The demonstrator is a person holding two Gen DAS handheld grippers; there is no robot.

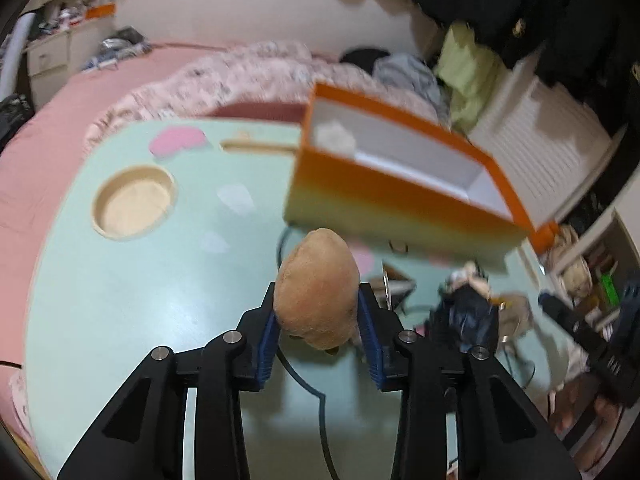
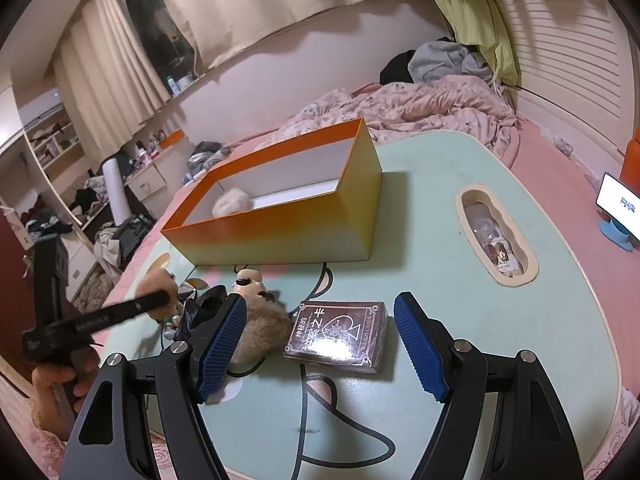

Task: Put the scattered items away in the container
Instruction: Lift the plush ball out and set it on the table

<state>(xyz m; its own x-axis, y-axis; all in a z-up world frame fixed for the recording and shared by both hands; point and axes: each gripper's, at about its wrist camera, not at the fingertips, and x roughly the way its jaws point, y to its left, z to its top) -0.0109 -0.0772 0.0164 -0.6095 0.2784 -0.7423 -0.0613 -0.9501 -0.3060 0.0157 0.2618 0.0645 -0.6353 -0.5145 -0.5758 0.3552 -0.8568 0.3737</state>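
Plush fur, tan and short-napped, filled the left gripper (image 1: 318, 316): an egg-shaped soft toy (image 1: 316, 284) sat between the ribbed blue pads (image 1: 266, 344), which touched both its flanks in a loose pinch. Its long axis ran along the fingers, rounded end pointing ahead toward the box. Below it lay the mint-green tabletop (image 1: 120, 300), smooth and glossy, with a round wooden recess (image 1: 134, 206) to the left. Ahead and to the right stood the container, a rectangular cardboard box (image 1: 400, 204) with orange rim, yellow-fading walls and white lining; a white fluffy ball (image 1: 336, 138) lay in its near-left corner. Motion blur softened all of this.

From the right wrist view, a hand (image 2: 52, 384) at the far left held the other tool's black handle. The box (image 2: 280, 216) stood open-topped in the middle of the table (image 2: 420, 240), its long axis running from lower left to upper right. Just before it sat a jumble of small toys (image 2: 248, 284) and a shaggy grey-brown pompom (image 2: 262, 332), the latter just beside the left blue pad. The right gripper (image 2: 320, 340) stood spread wide, gripping nothing. Between its fingers lay a flat, cellophane-wrapped card pack (image 2: 338, 336), dark brown, lying face up with its long side across the fingers. An oval wooden-rimmed slot (image 2: 496, 236) lay further right.
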